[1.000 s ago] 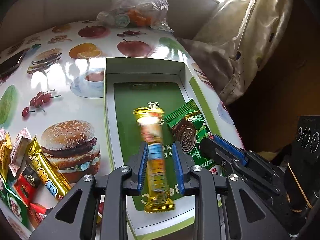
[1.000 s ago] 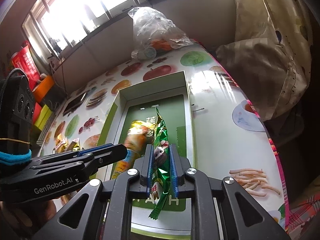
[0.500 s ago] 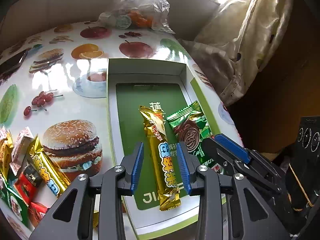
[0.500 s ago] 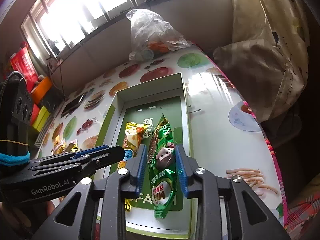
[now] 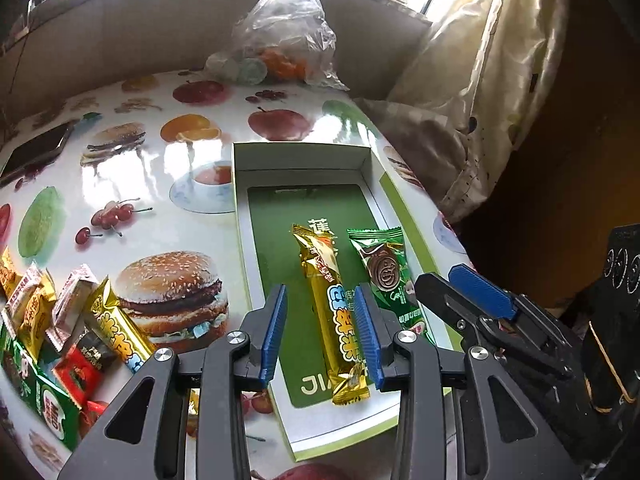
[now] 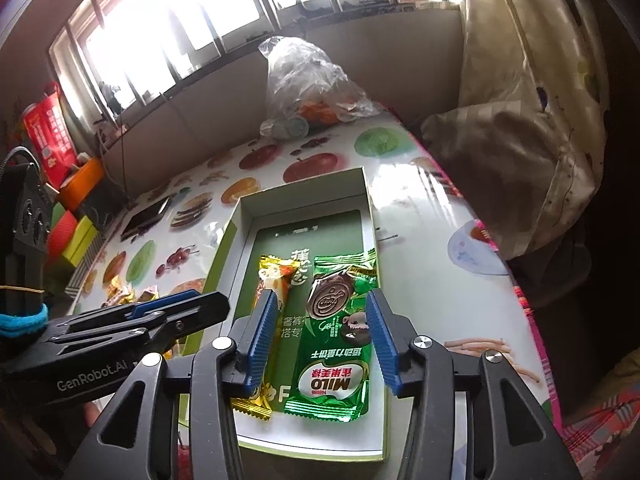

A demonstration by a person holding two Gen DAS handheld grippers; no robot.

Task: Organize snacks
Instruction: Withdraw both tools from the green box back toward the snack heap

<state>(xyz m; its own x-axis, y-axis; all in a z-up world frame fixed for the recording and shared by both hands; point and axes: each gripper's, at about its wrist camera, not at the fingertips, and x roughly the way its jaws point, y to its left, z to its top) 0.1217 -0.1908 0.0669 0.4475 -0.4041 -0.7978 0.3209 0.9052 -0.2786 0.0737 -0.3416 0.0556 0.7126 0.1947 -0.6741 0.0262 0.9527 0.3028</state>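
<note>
A shallow white-and-green box (image 5: 304, 158) (image 6: 304, 196) lies on the food-print table. Inside it lie a gold snack bar (image 5: 334, 312) (image 6: 276, 276) and a green Milo packet (image 5: 384, 272) (image 6: 334, 340), side by side. My left gripper (image 5: 320, 334) is open and empty, held above the gold bar. My right gripper (image 6: 324, 340) is open and empty, held above the Milo packet. A pile of several loose snacks (image 5: 52, 328) lies on the table left of the box.
A clear plastic bag of goods (image 5: 284, 40) (image 6: 312, 80) stands at the table's far edge. A phone (image 5: 36, 150) (image 6: 146, 216) lies at the far left. A curtain (image 5: 480, 80) hangs to the right of the table.
Both grippers opened and let go: the gold bar and the Milo packet now lie flat in the box. Both grippers have pulled back and up.
</note>
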